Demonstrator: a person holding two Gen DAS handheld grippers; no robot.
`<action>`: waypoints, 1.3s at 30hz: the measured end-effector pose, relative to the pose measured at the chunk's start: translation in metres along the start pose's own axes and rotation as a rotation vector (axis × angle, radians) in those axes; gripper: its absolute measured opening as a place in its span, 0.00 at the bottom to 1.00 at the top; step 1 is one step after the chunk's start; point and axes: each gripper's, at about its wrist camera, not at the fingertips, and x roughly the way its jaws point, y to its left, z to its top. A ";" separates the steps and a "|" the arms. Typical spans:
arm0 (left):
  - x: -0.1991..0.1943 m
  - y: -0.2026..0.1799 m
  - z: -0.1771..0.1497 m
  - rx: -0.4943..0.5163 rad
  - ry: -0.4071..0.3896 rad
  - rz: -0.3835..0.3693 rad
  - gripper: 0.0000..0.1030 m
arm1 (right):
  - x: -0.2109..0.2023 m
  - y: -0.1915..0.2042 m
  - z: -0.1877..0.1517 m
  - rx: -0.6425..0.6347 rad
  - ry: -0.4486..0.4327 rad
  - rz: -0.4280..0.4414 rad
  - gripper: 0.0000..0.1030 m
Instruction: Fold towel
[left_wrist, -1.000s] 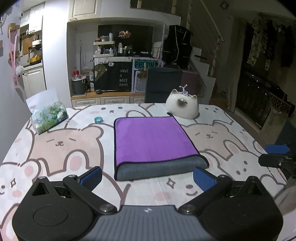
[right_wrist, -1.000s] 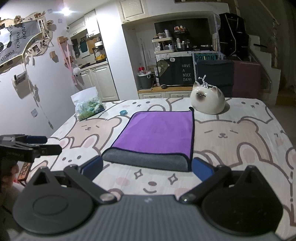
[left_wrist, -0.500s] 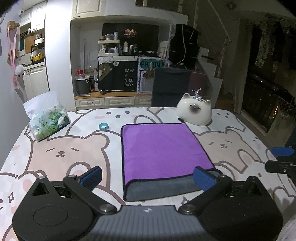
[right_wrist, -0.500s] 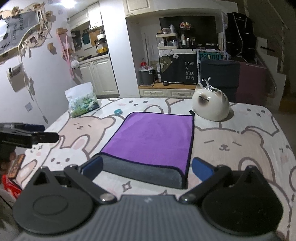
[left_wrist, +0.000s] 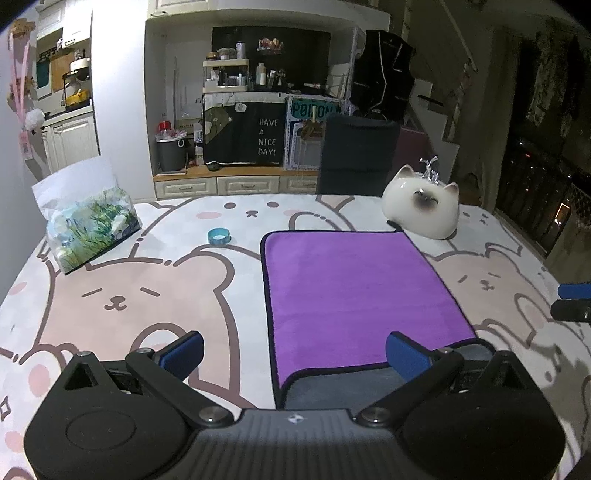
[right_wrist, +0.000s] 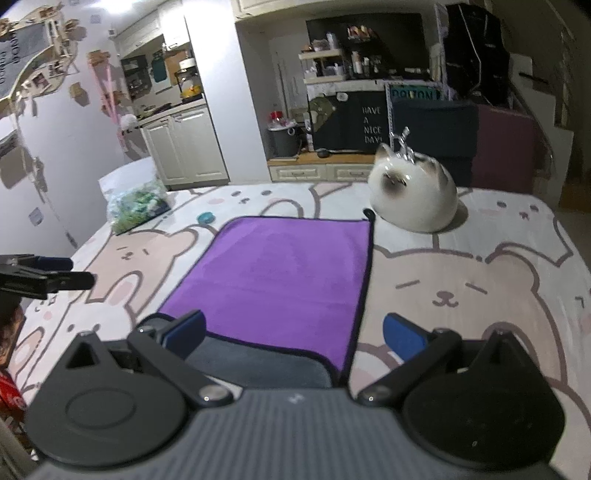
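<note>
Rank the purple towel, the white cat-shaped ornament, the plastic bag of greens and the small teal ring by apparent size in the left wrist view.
1. Purple towel
2. Plastic bag of greens
3. White cat-shaped ornament, close to the bag, so unsure
4. Small teal ring

We note a table (left_wrist: 110, 295) covered with a bear-print cloth. On it: a folded purple towel (left_wrist: 354, 291) centre-near, a cat-shaped ceramic (left_wrist: 421, 210) at its far right corner, a small teal ring (left_wrist: 218, 235) far left of the towel, and a plastic bag of greens (left_wrist: 88, 225) farther left.
</note>
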 end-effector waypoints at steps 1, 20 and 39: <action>0.005 0.001 -0.001 0.003 0.003 -0.002 1.00 | 0.006 -0.004 -0.001 0.007 0.004 0.001 1.00; 0.092 0.045 -0.039 -0.094 0.170 -0.118 0.77 | 0.094 -0.045 -0.029 0.027 0.176 0.056 0.90; 0.095 0.048 -0.049 -0.127 0.220 -0.285 0.22 | 0.110 -0.036 -0.034 0.031 0.284 0.193 0.09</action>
